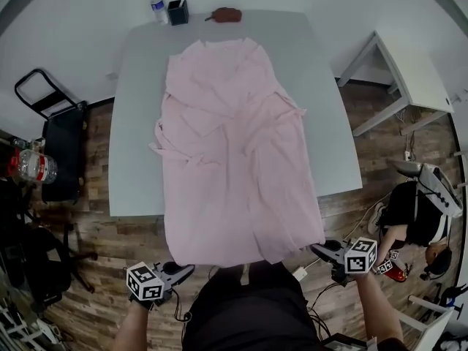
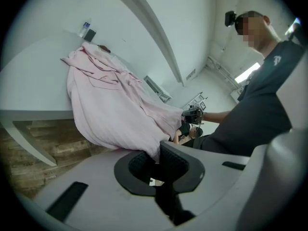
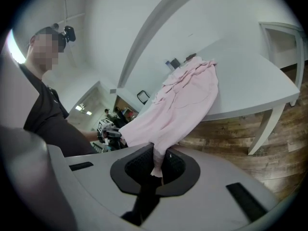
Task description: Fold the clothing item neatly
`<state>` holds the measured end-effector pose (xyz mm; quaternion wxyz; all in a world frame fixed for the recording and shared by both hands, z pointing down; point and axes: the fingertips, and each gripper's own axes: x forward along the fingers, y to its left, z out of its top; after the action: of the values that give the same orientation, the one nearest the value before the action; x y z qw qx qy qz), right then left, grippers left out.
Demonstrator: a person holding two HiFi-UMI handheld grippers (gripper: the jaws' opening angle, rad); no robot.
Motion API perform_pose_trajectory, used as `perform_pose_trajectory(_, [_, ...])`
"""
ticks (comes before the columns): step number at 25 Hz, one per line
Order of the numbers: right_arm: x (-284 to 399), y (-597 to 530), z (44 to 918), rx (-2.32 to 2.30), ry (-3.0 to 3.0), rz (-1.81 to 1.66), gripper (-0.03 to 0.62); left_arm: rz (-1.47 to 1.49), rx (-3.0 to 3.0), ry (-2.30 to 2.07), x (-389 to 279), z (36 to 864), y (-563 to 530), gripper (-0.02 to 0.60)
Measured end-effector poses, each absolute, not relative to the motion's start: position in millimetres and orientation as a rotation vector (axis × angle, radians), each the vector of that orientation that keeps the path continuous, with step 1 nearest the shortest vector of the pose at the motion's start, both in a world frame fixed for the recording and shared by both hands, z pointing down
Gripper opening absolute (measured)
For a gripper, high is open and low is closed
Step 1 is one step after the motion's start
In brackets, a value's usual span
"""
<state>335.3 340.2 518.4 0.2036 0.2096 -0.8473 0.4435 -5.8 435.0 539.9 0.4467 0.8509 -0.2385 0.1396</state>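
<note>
Left gripper and right gripper each clamp a near hem corner of the pink robe, which lies along the pale table; the far water bottle has a label too small to read.

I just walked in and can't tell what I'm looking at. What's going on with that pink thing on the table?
A person is working on a pink garment spread lengthwise on the table. The left gripper and the right gripper are each shut on a near corner of its hem. They hold that end up off the table's near edge, in front of the person. The rest of the garment lies on the table.
</note>
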Motion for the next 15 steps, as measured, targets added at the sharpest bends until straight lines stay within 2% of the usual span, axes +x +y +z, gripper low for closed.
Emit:
perform_pose_trajectory(7, [331.9, 324.6, 449.1, 0.590, -2.502, 1.257, 0.023, 0.137, 2.120, -0.509, -5.3, 481.9, 442.1, 0.020])
perform_pose_trajectory(15, [310.6, 219.5, 386.6, 0.717, -2.708, 1.212, 0.023, -0.121, 2.251, -0.639, -46.6, 416.5, 308.8, 0.021])
